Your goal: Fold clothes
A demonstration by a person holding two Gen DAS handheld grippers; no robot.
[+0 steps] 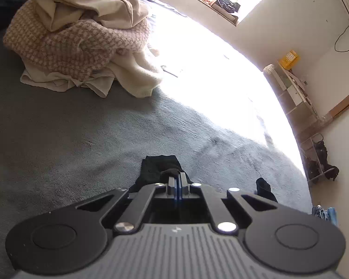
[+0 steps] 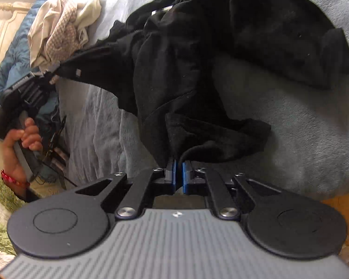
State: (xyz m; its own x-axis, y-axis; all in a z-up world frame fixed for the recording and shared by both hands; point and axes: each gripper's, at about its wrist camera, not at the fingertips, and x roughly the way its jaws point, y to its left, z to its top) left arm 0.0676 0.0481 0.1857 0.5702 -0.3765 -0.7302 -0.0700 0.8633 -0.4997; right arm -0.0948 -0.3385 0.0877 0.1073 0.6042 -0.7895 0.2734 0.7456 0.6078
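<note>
Black garment [image 2: 188,74] soft, limp, light; right gripper [image 2: 178,162] and left gripper [image 2: 54,71], at 9 o'clock, both clamp its edges; hold corners.

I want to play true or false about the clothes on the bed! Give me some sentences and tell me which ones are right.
1. Both grippers pinch the black garment. True: the right gripper and the left gripper each have jaws shut on it.
2. The bed cover is red. False: it is grey.
3. A pile of cream and checked clothes lies on the bed. True.
4. The black garment is neatly folded. False: it is rumpled and stretched between the grippers.
5. The hand holding the left gripper wears a glove. False: it is bare, with a red bracelet.
</note>
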